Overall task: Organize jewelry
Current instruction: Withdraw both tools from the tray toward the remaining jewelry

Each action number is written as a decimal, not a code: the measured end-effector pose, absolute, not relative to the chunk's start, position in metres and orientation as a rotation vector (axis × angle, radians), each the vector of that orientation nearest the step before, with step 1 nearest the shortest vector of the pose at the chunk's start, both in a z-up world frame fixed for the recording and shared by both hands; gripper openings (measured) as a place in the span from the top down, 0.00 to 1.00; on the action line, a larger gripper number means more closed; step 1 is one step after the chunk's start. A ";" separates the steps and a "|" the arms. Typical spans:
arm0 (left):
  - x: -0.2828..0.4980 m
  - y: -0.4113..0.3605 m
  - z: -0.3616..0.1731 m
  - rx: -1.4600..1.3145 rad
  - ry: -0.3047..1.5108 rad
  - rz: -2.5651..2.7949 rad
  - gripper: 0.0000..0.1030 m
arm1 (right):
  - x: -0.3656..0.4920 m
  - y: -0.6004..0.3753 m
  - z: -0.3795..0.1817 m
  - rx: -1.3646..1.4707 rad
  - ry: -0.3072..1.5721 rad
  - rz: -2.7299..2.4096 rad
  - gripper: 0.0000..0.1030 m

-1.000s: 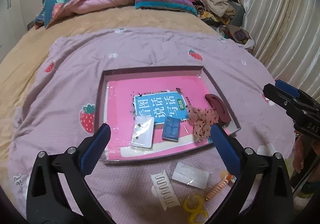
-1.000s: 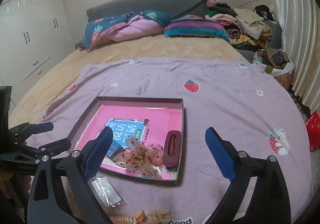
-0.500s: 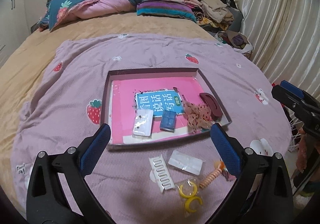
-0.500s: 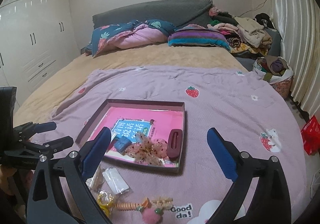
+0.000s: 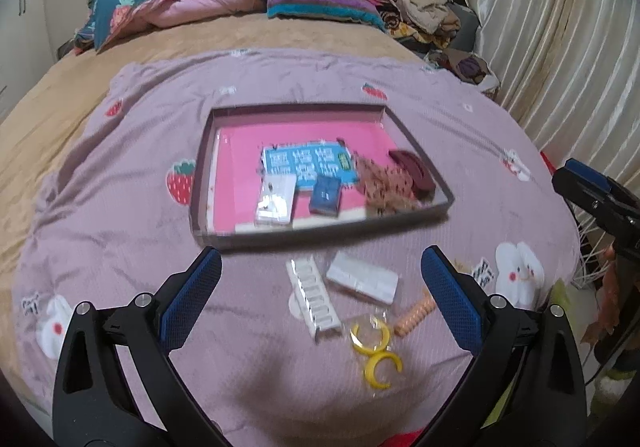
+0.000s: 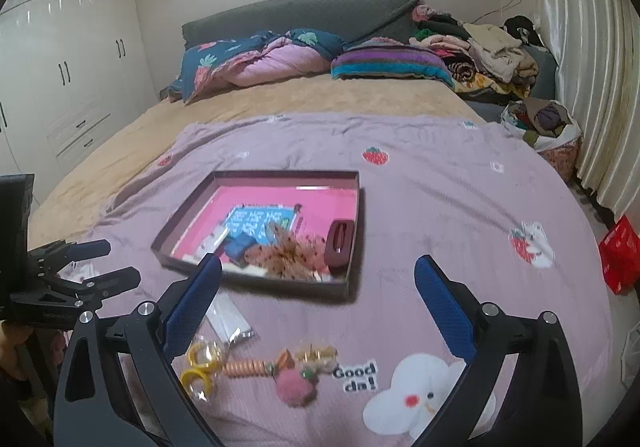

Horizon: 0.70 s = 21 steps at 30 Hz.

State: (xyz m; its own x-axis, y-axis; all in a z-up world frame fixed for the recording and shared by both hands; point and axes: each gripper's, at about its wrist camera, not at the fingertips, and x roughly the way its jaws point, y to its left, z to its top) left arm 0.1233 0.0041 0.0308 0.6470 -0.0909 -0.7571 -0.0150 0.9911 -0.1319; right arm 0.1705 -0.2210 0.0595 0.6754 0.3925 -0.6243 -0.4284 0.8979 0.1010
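A lilac blanket [image 5: 120, 175] printed with strawberries and white cartoon animals lies spread over the near part of a bed, on top of a tan bedspread [image 6: 280, 99]. At the head of the bed stands a dark grey headboard [image 6: 304, 13]. In front of it lies a bunched quilt [image 6: 256, 61], dark blue with a pink lining, and just beside that a striped pillow [image 6: 388, 63] in purple and teal. A heap of folded clothes [image 6: 488, 47] sits at the far right corner of the bed. Pale pleated curtains [image 5: 560, 31] hang along the right side. White wardrobe doors [image 6: 72, 59] with dark handles fill the left wall. A red box [image 6: 620, 255] sits on the floor at the right.
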 end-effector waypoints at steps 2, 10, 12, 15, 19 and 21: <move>0.117 0.004 0.023 -0.137 0.884 -0.049 0.09 | 0.167 -0.222 0.055 -0.066 0.700 0.463 0.06; 0.096 -0.007 -0.004 -0.148 0.933 -0.084 0.09 | 0.152 -0.225 0.034 -0.080 0.741 0.481 0.06; 0.090 -0.011 -0.010 -0.144 0.947 -0.095 0.09 | 0.149 -0.225 0.028 -0.091 0.755 0.484 0.06; 0.084 -0.016 -0.021 -0.136 0.970 -0.110 0.09 | 0.145 -0.227 0.018 -0.103 0.777 0.482 0.06; 0.078 -0.022 -0.032 -0.143 0.998 -0.132 0.15 | 0.139 -0.230 0.008 -0.107 0.798 0.487 0.06; 0.074 -0.026 -0.036 -0.138 1.005 -0.143 0.17 | 0.136 -0.230 0.004 -0.114 0.803 0.491 0.06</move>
State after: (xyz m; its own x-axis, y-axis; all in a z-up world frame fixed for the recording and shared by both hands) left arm 0.0744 -0.0259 -0.0364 0.5282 -0.1825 -0.8293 0.0552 0.9820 -0.1809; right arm 0.1358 -0.2300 0.0041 0.5892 0.3785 -0.7139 -0.4636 0.8820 0.0851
